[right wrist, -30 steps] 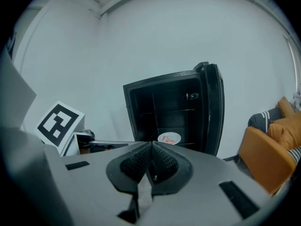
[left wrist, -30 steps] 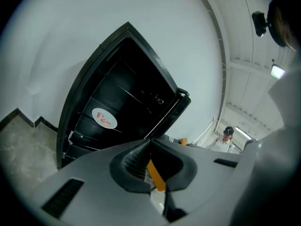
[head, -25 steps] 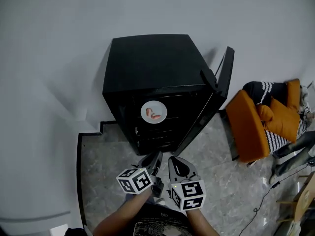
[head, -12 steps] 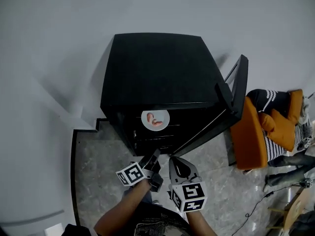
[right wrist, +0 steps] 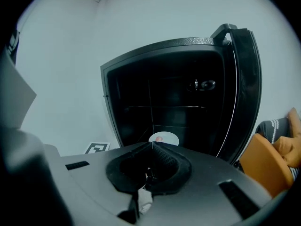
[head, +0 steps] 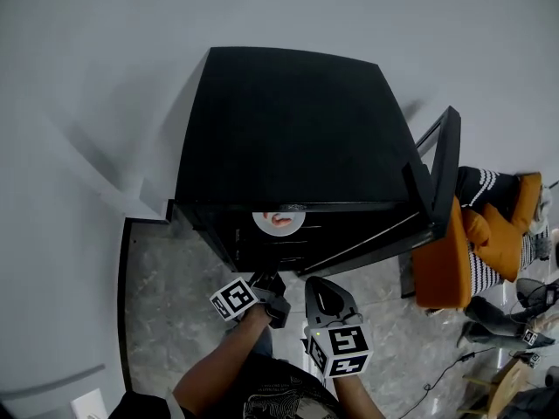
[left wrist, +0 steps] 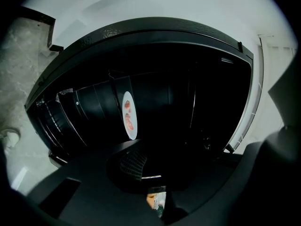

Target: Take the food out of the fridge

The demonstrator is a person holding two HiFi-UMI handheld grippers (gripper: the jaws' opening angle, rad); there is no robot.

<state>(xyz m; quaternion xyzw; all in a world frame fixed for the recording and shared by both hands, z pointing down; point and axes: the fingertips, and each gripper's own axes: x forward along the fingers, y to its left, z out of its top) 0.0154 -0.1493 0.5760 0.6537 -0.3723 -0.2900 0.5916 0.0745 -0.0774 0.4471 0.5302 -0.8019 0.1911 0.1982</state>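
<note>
Well, the fridge [head: 288,129] stands with its door [head: 442,177] swung wide, and the plate [head: 293,227] of pinkish food [head: 280,220] sits inside it, near the front, apart from both tools. The left gripper [head: 269,281] and right gripper [head: 320,286] hover before the opening, each with jaws pressed together on nothing. Best bet: part one pair before reaching in, then take the plate's near rim level so nothing slides.
</note>
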